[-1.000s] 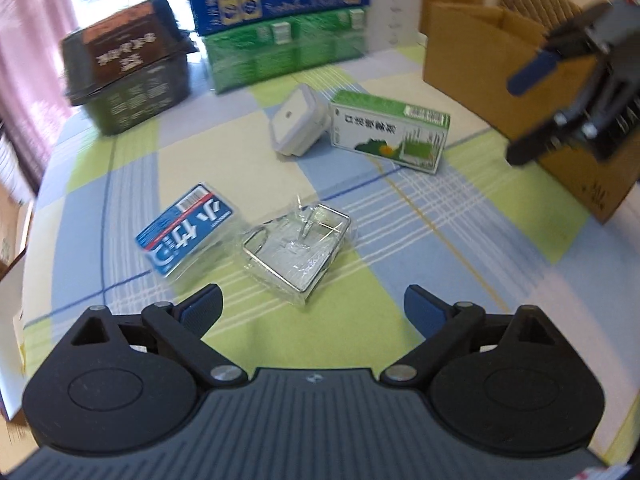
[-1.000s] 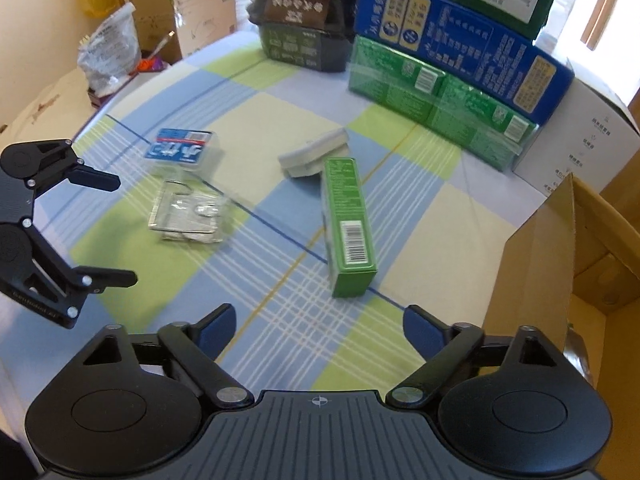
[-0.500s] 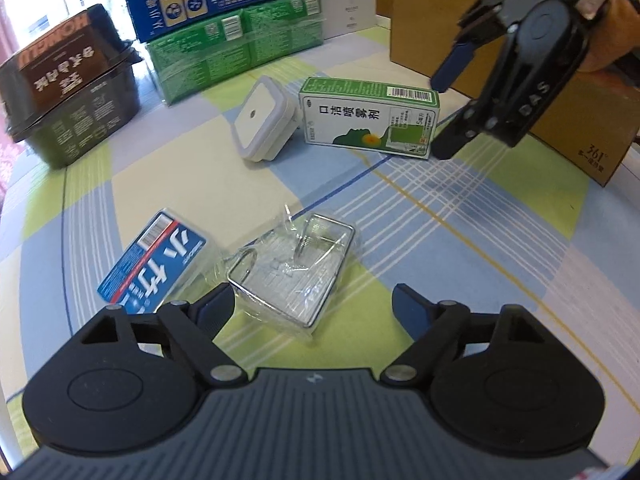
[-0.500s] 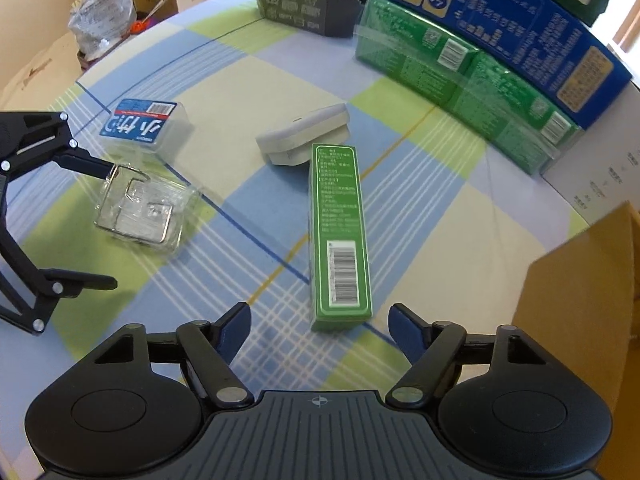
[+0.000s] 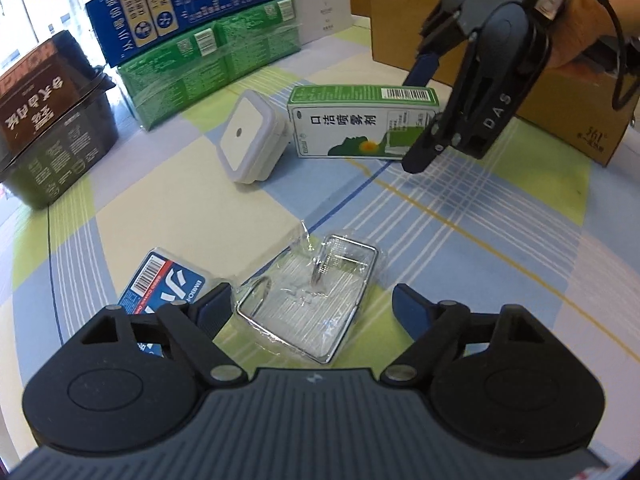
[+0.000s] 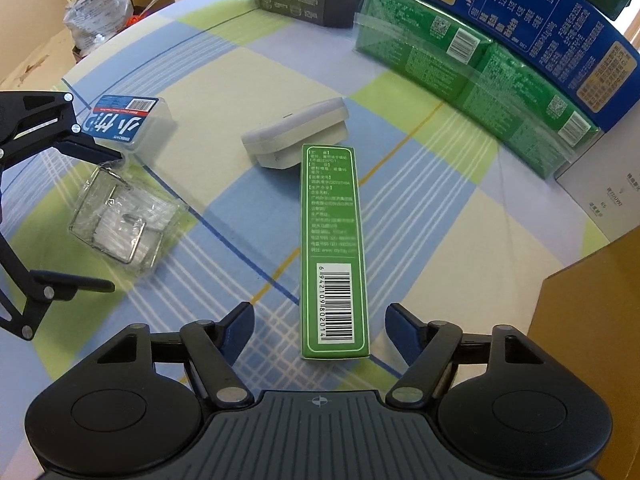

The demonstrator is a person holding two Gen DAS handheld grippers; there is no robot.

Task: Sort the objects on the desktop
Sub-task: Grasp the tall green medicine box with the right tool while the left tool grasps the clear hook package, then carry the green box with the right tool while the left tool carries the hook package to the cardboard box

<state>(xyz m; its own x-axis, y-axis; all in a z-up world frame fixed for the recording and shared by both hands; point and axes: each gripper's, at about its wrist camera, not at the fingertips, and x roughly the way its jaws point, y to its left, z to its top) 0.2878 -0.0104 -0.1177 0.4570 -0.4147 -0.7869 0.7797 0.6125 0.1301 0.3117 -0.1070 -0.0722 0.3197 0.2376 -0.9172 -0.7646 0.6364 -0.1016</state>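
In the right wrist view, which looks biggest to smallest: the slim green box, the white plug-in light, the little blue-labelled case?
1. Slim green box, though it lies nearest the camera.
2. and 3. White plug-in light and blue-labelled case look alike; unranked.

- My left wrist camera sits just behind the left gripper (image 5: 312, 300) and looks forward and steeply down along its fingers, close to the checked tablecloth (image 5: 460, 240).
- It faces the stacked cartons (image 5: 208, 56) at the table's far edge; the right gripper (image 5: 416, 116) enters at upper right.
- My right wrist camera sits behind the right gripper (image 6: 320, 332), pitched more steeply down, also close to the table.
- It sees the left gripper (image 6: 96, 220) at its left edge (the two views cross each other).
- Shared ground: the green box (image 5: 360, 124) (image 6: 334, 248), the white adapter (image 5: 252, 140) (image 6: 296, 136), the wire rack packet (image 5: 312, 300) (image 6: 120, 220), the blue-labelled case (image 5: 160, 284) (image 6: 124, 120).
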